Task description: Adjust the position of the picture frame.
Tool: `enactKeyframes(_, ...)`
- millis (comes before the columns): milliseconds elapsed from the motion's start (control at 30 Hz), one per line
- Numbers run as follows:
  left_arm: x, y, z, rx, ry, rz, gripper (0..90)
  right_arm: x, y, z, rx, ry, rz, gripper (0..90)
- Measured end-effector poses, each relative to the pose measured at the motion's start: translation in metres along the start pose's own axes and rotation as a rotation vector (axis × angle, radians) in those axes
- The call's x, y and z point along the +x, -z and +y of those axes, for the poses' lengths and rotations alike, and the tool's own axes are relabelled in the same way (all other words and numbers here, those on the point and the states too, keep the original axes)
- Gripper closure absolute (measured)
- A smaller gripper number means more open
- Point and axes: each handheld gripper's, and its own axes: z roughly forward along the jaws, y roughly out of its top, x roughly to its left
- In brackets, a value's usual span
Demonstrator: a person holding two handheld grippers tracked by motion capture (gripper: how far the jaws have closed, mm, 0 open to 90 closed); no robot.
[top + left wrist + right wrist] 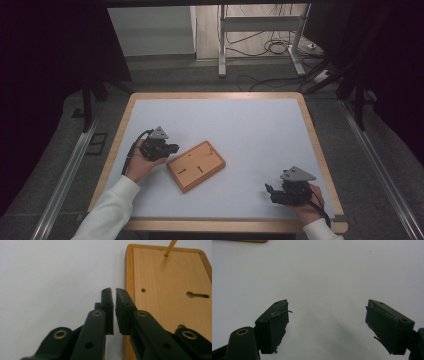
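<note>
High view: my left gripper (172, 148) sits at the left edge of the wooden board (196, 165) mid-table, forearm angled in from below; my right gripper (270, 192) rests well apart near the front right.

Left gripper view: jaws nearly together on nothing, board (170, 297) just beside. Probably nudging or bracing it next.

Right gripper view: jaws wide, empty, over the bare table (324, 272).
</note>
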Motion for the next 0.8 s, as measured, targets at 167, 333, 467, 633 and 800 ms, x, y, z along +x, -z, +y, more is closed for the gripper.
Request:
enactKeyframes(167,0.002,-0.002,-0.005,0.019,0.005,-0.008,89.5,0.000,0.001,0.000,-0.009,0.007,-0.002,18.9)
enactKeyframes(333,0.001,-0.007,-0.007,0.042,0.012,-0.022,89.7,0.000,0.000,0.000,-0.004,0.009,0.000,18.8)
enactKeyframes(467,0.000,-0.009,-0.008,0.050,0.015,-0.027,89.8,0.000,0.001,0.000,-0.005,0.009,0.000,18.8)
enactKeyframes(633,0.001,-0.010,-0.012,0.059,0.026,-0.029,89.9,0.000,0.000,0.000,-0.004,0.008,-0.002,18.6)
enactKeyframes(800,-0.001,-0.012,-0.014,0.069,0.021,-0.034,89.9,-0.001,0.000,0.000,-0.003,0.007,-0.004,18.6)
